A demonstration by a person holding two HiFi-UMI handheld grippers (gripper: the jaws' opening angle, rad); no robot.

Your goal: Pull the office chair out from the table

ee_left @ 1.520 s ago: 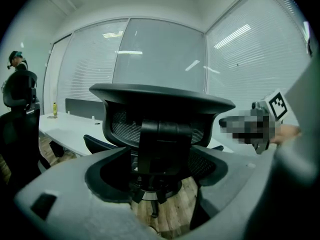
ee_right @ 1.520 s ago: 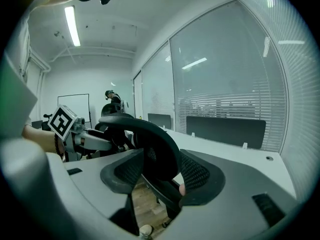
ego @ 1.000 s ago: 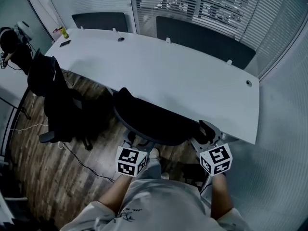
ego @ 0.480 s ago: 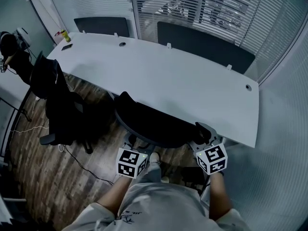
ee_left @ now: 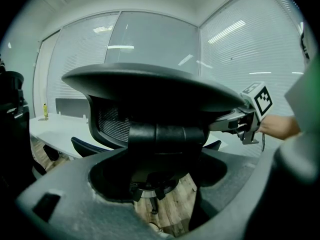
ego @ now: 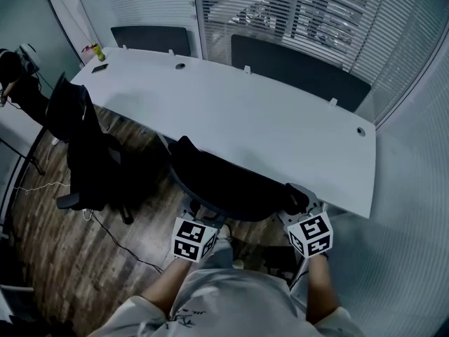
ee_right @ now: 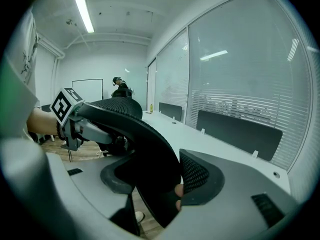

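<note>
At your far left stands a second chair with dark cloth draped over it, on the wood floor at the left end of the bench. On the bench's far left corner there is a small yellow bottle with a flat dark item just beside it.

Your left tongs reach the left end of the office chair. In the left gripper view they are clenched on the dark rim of its back, and the chair's base and the floor show through the gap below.

The office chair itself is right in front of you. Its black, curved back lies along the near edge of the bench, and the seat is out of sight from the head view.

Your right tongs are at the right end of that same back. In the right gripper view they are clamped on the edge of the mesh back, with a ribbed pad pressed against it. Each gripper view shows the other tongs at the opposite end of the rim.

Past the bench's far side are two dark panels and glass walls with blinds.
</note>
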